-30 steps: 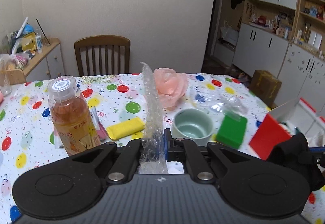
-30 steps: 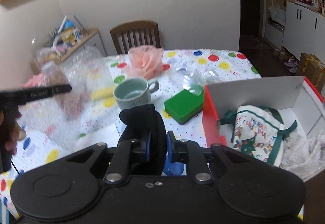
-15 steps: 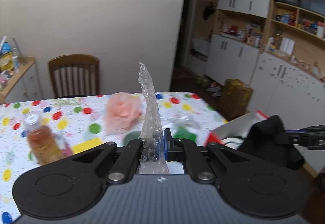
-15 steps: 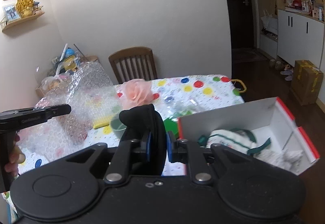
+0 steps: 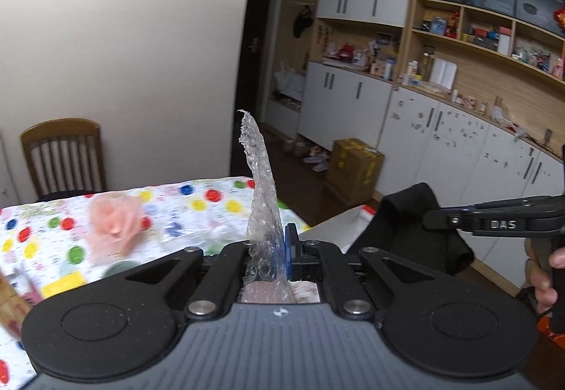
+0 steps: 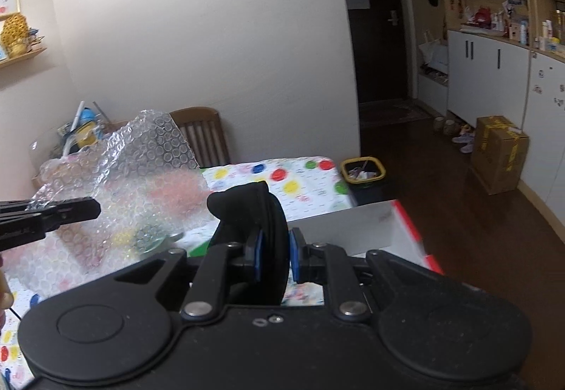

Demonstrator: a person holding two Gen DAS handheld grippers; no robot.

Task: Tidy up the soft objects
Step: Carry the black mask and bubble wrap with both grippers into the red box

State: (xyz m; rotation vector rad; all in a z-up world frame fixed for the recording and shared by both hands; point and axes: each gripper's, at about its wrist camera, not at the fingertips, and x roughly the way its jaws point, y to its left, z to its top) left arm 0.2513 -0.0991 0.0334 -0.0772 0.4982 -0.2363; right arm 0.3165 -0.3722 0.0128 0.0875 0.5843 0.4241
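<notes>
A white cardboard box with a red rim (image 6: 374, 224) is seen standing just past the right-hand edge of the worktop (image 6: 303, 192), which is covered by a white cloth printed with coloured dots; what lies inside the box cannot be told, since only a bare white wall is shown. A pale green cup (image 5: 118, 269) is partly glimpsed on the worktop behind the left gripper, its contents hidden. A small yellow-rimmed bin (image 6: 363, 171) holding scraps is seen on the dark floor beyond the worktop's far corner.

A sheet of clear bubble wrap (image 5: 263, 206) is clamped between the closed pads of the left gripper (image 5: 273, 257) and is held up above the worktop, spread wide in the right wrist view. A black piece of soft fabric (image 6: 259, 241) is pinched firmly by the right gripper (image 6: 273, 261), held in the air near the box.

A pink fabric flower (image 5: 114, 222) and a flat yellow sponge (image 5: 63, 283) are left on the worktop. Open floor is seen to the right, bounded by white cabinets (image 5: 441, 149) and a brown carton (image 5: 355, 169).
</notes>
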